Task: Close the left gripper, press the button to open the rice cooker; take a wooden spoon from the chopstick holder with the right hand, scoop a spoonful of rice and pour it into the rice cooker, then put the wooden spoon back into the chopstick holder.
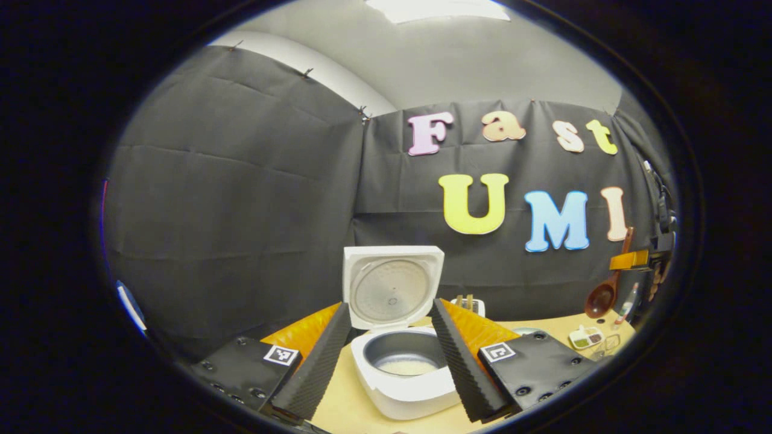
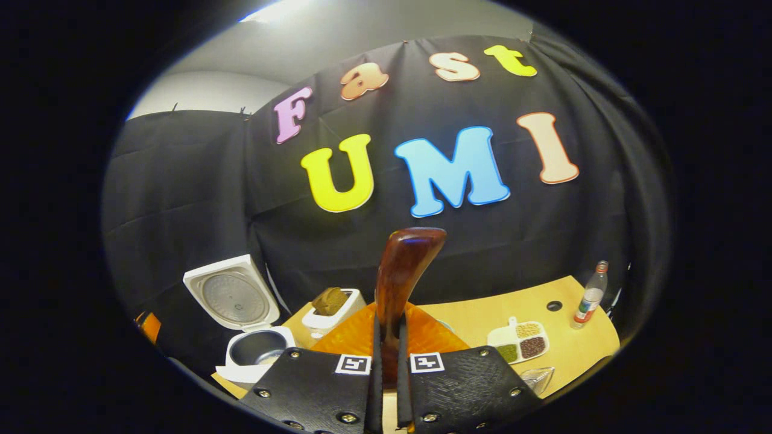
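Note:
The white rice cooker (image 1: 404,392) stands open, its lid (image 1: 392,289) upright, with a pale layer of rice in the pot (image 1: 405,365). My left gripper (image 1: 391,313) is open, one finger on either side of the cooker and apart from it. At the far right, the other gripper (image 1: 630,260) holds the wooden spoon (image 1: 602,296) in the air, bowl hanging down. In the right gripper view, my right gripper (image 2: 389,340) is shut on the spoon's handle (image 2: 405,271), whose end sticks up. The white chopstick holder (image 2: 333,310) stands right of the cooker (image 2: 256,348).
A divided dish of grains (image 2: 520,340) and a small bottle (image 2: 591,294) stand on the wooden table (image 2: 482,313) to the right. A clear glass vessel (image 2: 537,378) sits near the table's front edge. The table has a round hole (image 2: 553,305) by the bottle.

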The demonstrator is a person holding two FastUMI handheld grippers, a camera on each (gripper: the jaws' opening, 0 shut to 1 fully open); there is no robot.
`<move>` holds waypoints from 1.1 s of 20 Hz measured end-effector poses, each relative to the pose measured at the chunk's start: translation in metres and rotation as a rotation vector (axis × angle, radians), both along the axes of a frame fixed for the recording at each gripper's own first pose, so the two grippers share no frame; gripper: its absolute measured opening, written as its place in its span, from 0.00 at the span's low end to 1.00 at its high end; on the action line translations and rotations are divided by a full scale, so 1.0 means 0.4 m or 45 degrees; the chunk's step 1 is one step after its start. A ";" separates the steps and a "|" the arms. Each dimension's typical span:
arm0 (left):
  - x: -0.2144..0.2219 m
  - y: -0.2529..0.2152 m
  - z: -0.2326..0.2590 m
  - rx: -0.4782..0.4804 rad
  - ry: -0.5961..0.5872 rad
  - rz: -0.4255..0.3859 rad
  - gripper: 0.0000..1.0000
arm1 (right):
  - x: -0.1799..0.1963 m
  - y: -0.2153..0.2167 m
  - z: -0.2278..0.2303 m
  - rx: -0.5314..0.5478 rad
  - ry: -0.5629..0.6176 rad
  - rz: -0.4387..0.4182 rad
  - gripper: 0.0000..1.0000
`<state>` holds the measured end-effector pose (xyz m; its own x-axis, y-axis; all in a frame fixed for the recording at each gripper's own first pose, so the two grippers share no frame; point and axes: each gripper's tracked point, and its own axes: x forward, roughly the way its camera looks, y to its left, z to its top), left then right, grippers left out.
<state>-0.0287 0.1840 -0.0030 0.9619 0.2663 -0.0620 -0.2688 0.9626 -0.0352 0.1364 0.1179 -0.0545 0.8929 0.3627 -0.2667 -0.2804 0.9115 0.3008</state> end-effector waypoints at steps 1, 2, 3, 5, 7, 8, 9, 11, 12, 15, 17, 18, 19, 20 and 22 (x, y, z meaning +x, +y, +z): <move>0.009 -0.018 0.005 0.001 -0.003 -0.013 0.97 | 0.002 -0.039 -0.012 -0.007 0.010 -0.035 0.10; 0.014 -0.035 0.008 0.001 -0.006 -0.025 0.97 | 0.004 -0.076 -0.027 -0.011 0.020 -0.069 0.10; 0.023 -0.053 0.010 0.001 -0.007 -0.037 0.97 | 0.005 -0.112 -0.042 -0.014 0.032 -0.101 0.10; 0.033 -0.080 0.009 0.004 -0.005 -0.054 0.97 | 0.008 -0.175 -0.077 -0.029 0.056 -0.168 0.10; 0.039 -0.104 0.008 0.012 -0.002 -0.066 0.97 | 0.002 -0.243 -0.119 -0.059 0.077 -0.238 0.10; 0.045 -0.115 0.008 0.017 0.000 -0.071 0.97 | -0.002 -0.273 -0.140 -0.071 0.091 -0.271 0.10; 0.047 -0.125 0.010 0.022 0.003 -0.075 0.97 | -0.005 -0.300 -0.160 -0.083 0.106 -0.299 0.10; 0.052 -0.139 0.012 0.034 0.004 -0.079 0.97 | -0.002 -0.345 -0.205 -0.106 0.136 -0.350 0.10; 0.052 -0.147 0.016 0.041 0.005 -0.080 0.97 | -0.002 -0.369 -0.230 -0.121 0.153 -0.373 0.10; 0.048 -0.158 0.019 0.063 0.009 -0.075 0.94 | 0.000 -0.418 -0.306 -0.152 0.212 -0.428 0.10; 0.048 -0.158 0.022 0.076 0.011 -0.064 0.94 | -0.003 -0.437 -0.357 -0.159 0.257 -0.452 0.10; 0.048 -0.159 0.025 0.081 0.012 -0.057 0.94 | -0.002 -0.451 -0.382 -0.163 0.281 -0.464 0.10; 0.045 -0.159 0.027 0.084 0.012 -0.049 0.90 | -0.005 -0.454 -0.406 -0.167 0.309 -0.466 0.10; 0.046 -0.158 0.028 0.087 0.012 -0.042 0.94 | -0.010 -0.457 -0.429 -0.166 0.337 -0.462 0.10; 0.047 -0.155 0.021 0.090 0.017 -0.028 0.97 | -0.017 -0.448 -0.468 -0.166 0.390 -0.449 0.09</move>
<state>-0.0099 0.1220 0.0055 0.9667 0.2496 -0.0565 -0.2478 0.9681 0.0363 0.1296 -0.0615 -0.2419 0.8288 -0.0017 -0.5596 0.1357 0.9708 0.1981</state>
